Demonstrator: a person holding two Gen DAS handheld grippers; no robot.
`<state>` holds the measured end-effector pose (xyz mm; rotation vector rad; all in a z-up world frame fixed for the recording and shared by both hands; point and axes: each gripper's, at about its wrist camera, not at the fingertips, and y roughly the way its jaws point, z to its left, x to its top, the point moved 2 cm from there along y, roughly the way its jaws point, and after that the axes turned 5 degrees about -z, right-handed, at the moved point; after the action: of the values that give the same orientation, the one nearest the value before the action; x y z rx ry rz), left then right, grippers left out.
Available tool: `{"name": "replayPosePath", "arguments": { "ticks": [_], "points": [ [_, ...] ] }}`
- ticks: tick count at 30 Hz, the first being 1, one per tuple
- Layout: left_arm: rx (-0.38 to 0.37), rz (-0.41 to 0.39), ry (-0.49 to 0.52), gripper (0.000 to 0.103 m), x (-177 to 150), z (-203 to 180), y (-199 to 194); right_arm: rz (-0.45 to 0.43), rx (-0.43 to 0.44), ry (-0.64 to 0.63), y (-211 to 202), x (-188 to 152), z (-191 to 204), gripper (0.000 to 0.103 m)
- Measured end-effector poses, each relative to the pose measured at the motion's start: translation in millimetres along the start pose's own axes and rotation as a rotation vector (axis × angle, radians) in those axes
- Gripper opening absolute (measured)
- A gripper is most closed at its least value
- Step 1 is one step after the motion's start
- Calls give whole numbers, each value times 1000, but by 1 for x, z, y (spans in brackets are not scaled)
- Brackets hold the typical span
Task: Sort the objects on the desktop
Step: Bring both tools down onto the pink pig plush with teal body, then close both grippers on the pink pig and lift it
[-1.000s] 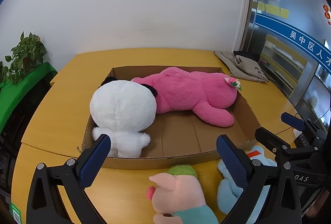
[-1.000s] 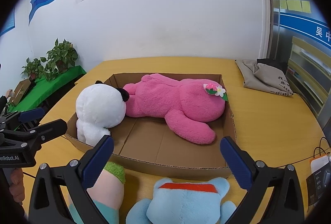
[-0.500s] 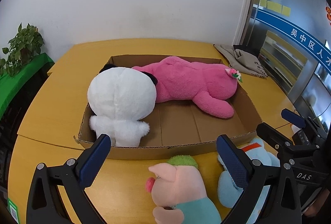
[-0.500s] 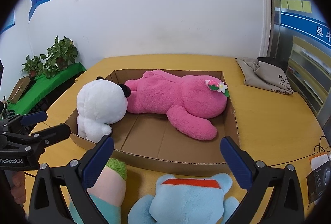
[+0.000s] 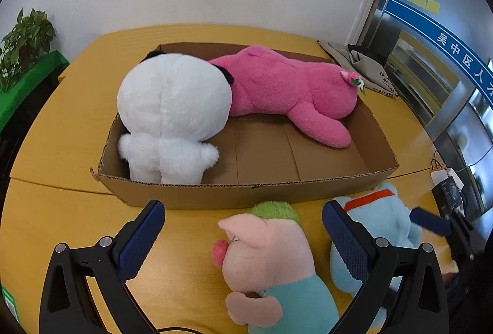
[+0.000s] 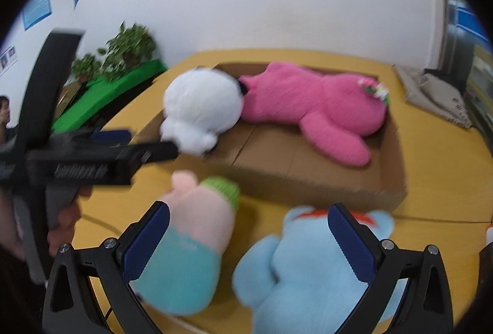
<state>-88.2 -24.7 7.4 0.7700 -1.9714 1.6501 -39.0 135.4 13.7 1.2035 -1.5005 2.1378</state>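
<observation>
Two spread tools over plush toys beside a cardboard tray

The left tool point(image 5: 243, 229) hangs with fingers wide apart, empty, above the pink pig plush point(image 5: 268, 253) on the yellow worktop point(image 5: 55, 149); the right tool point(image 6: 248, 227), equally spread and empty, frames the fuzzy light-blue plush point(image 6: 308, 269) beside it. Just behind both toys, the shallow corrugated cardboard tray point(image 5: 277, 195) holds a round white panda plush point(image 5: 172, 115) and a long fleecy pink plush point(image 5: 289, 87), touching. A hand point(image 6: 61, 226) grips the left tool's handle.
</observation>
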Motion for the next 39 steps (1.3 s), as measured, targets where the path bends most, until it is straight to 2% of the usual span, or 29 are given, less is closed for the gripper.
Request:
{"name": "replayPosePath", "arguments": {
  "ticks": [7, 12, 14, 19, 20, 23, 27, 31, 33, 36, 39],
  "points": [
    [-32, 102, -2, 103, -19, 1, 24, 136, 77, -12, 28, -40, 33, 103],
    [-43, 149, -9, 103, -31, 3, 39, 189, 121, -8, 49, -49, 50, 102],
    [-34, 169, -12, 103, -36, 6, 46, 213, 164, 28, 60, -53, 52, 101],
    [-79, 185, -40, 102, -44, 16, 52, 237, 238, 54, 70, -60, 59, 92],
    [-94, 187, -40, 98, -44, 16, 53, 238, 243, 55, 72, -61, 59, 92],
    [-152, 192, -35, 72, -46, 14, 53, 227, 252, 52, 73, -62, 61, 85],
    [-148, 179, 16, 62, -46, 4, 47, 213, 275, 52, 69, -60, 60, 74],
    [-151, 169, 15, 52, -45, 0, 36, 190, 294, 64, 62, -59, 58, 68],
    [-151, 160, 19, 51, -42, -3, 30, 176, 307, 72, 56, -56, 57, 67],
    [-149, 113, 32, 50, -30, -12, 12, 132, 324, 66, 44, -50, 56, 67],
    [-173, 33, 54, 50, -9, -24, -15, 63, 342, 43, 27, -36, 51, 67]
  ]
}}
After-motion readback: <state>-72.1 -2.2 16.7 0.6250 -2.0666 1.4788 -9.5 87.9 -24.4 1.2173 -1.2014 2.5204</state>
